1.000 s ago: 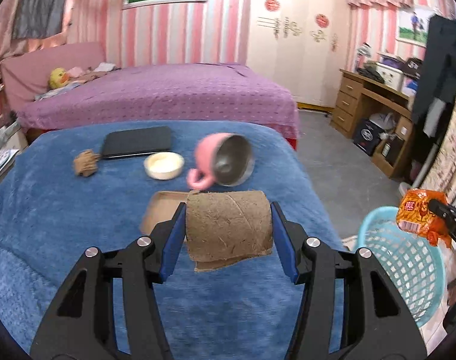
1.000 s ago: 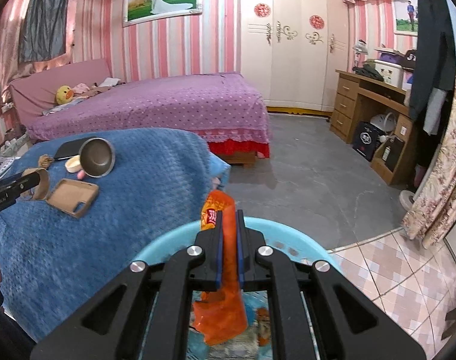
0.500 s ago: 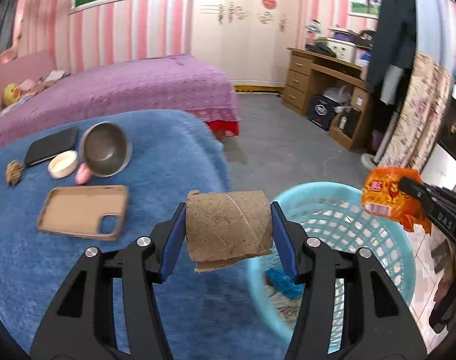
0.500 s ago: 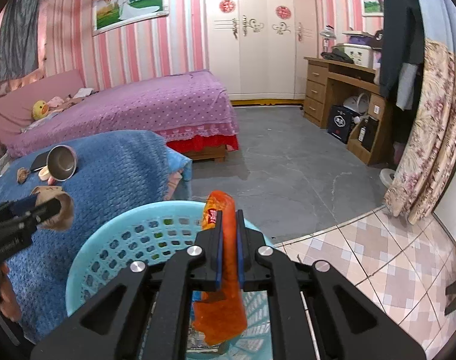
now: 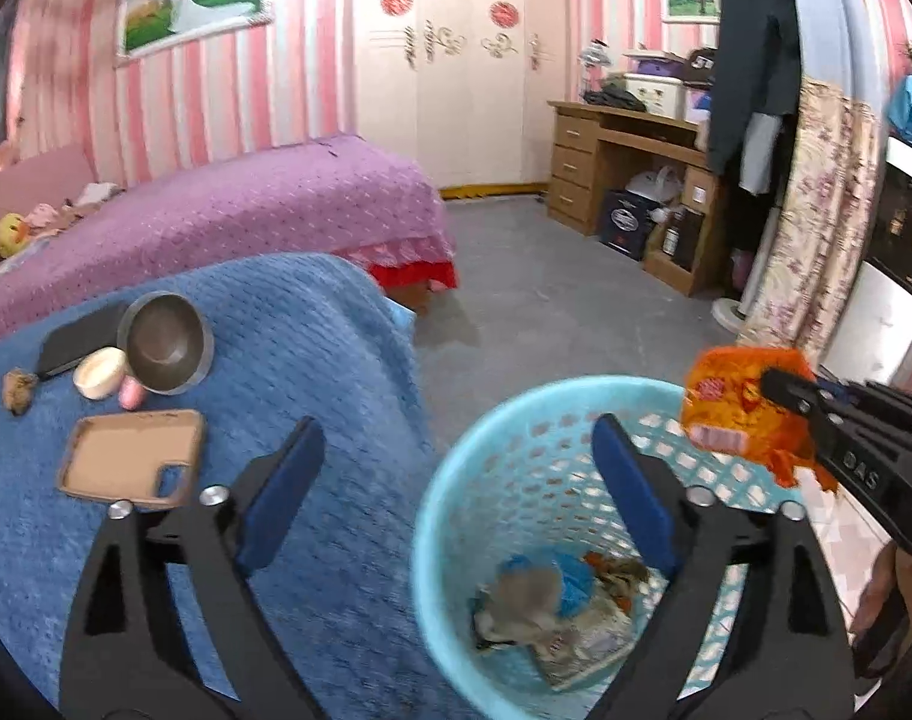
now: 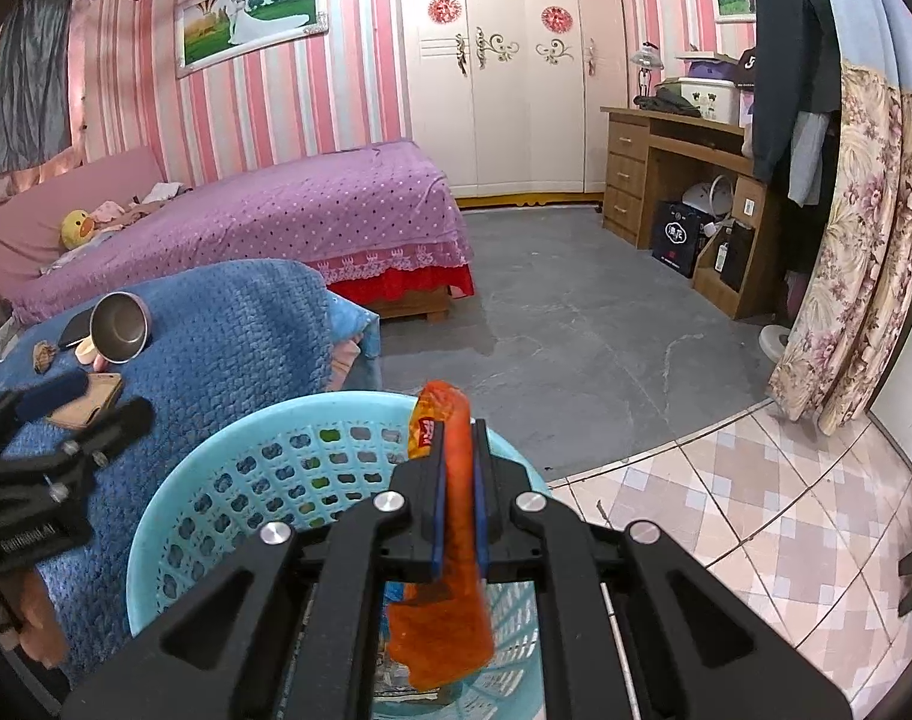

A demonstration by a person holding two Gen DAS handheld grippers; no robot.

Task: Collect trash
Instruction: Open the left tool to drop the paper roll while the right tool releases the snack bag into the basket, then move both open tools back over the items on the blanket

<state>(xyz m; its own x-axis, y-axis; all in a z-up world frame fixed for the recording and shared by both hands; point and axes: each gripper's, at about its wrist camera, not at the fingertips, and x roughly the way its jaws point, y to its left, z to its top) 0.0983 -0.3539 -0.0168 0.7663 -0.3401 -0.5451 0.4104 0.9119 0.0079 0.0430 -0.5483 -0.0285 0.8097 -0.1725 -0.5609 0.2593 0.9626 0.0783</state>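
Held mixed trash [image 5: 552,606] in blue basket [image 5: 456,498]; left gripper [image 5: 456,480] opening, empty; right gripper [image 6: 457,480] clamped on orange wrapper [image 6: 450,618].

Left of our spread jaws, the blue blanket [image 5: 312,360] carries a phone case [image 5: 133,457], steel cup [image 5: 167,342] and round lid [image 5: 101,372]. Beneath them, the basket [image 5: 456,498] stands on the floor [image 5: 552,300].

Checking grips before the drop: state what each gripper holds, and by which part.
The left gripper holds nothing, its jaws opening. The right gripper pinches the orange snack wrapper around its middle.
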